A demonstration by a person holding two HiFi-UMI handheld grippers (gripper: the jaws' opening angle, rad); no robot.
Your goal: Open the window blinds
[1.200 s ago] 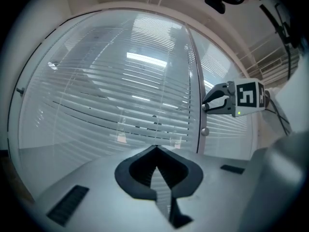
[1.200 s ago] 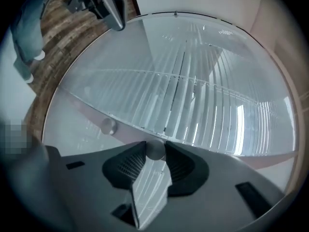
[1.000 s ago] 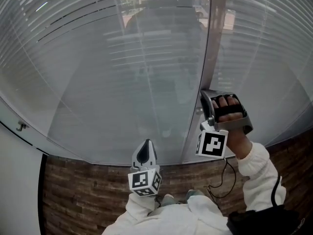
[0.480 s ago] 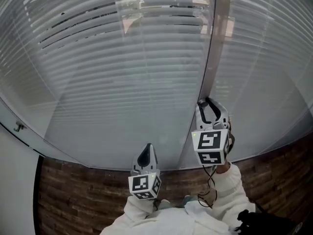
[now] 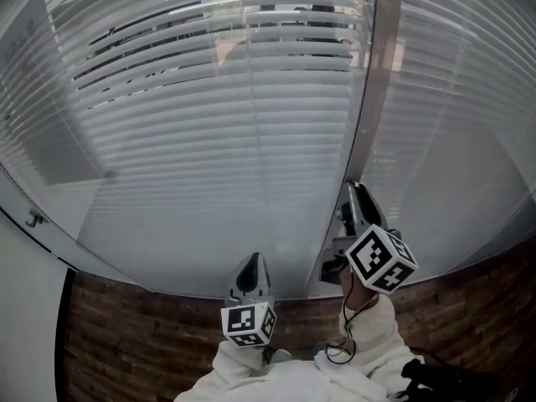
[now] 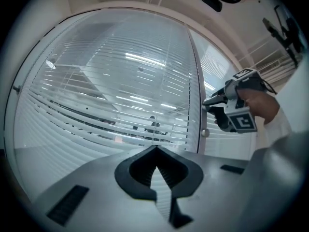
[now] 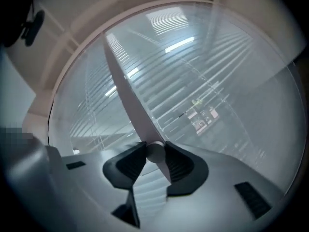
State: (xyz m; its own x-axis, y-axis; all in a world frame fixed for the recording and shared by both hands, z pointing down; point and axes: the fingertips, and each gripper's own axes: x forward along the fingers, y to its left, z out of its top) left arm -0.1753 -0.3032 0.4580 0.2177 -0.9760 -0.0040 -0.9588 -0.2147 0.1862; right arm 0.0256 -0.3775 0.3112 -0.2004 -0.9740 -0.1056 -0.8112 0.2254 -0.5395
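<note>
The blinds are thin, flat, pale slats running level across a tall window, sealed behind smooth glass that throws back a soft glare. Near the top the slats are tipped enough that dark gaps show between them; lower down they lie close and read as one ribbed white sheet. A straight, matte grey post splits the window into two panes, with more of the same slats on its far side.

The right tool is pressed up against that post, its black ridged pads clamped on a small round pale knob that sticks out from the post's face. Its black-and-white marker cube sits just behind, above a white sleeve.

The left tool hangs lower and to the left, just short of the glass and well apart from the knob. Its jaws are closed together at the tips with nothing between them, leaving only the diamond-shaped hollow behind.

Below the window runs a brown floor laid in short staggered planks, and a plain white wall meets the window frame at the left.
</note>
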